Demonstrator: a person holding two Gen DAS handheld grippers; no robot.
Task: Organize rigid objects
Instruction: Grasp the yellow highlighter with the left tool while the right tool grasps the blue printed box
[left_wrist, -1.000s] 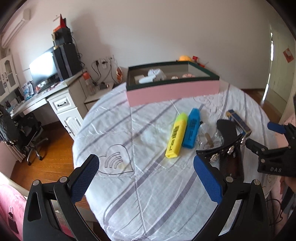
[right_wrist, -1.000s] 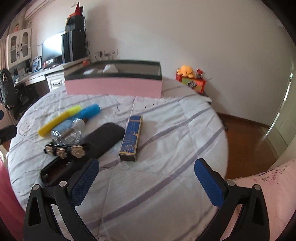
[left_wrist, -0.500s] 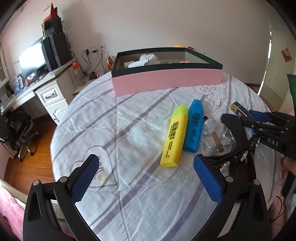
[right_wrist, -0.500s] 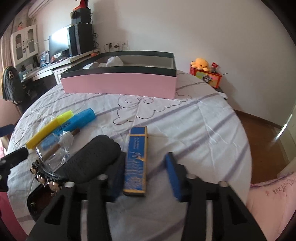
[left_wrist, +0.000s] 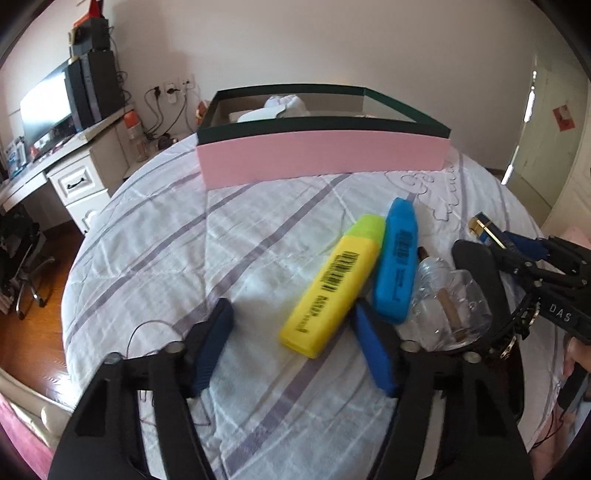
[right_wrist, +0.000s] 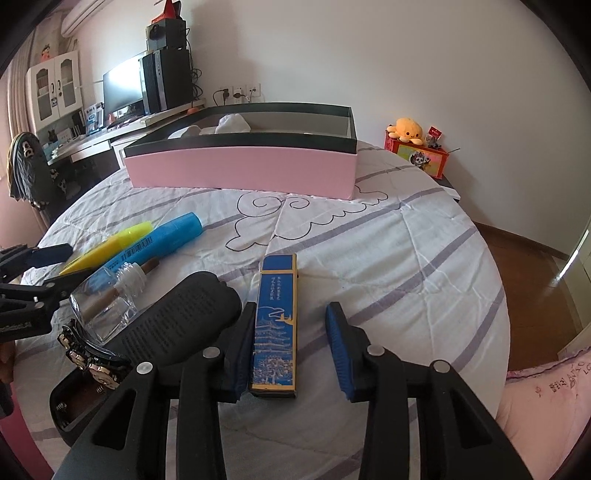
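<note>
Table (left_wrist: 155, 236): left gripper (left_wrist: 291, 347) (closing) tilts downward.

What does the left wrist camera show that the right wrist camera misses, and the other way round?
Only the left wrist view shows the door and the left tool, closing beside the yellow highlighter. Only the right shows the orange plush toy and the right tool around the blue patterned box. Both show the pink tray, blue highlighter, glass bottle and monitor.

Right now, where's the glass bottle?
Left wrist view, right side: the glass bottle lies on the bedspread between the blue highlighter and the black case.
</note>
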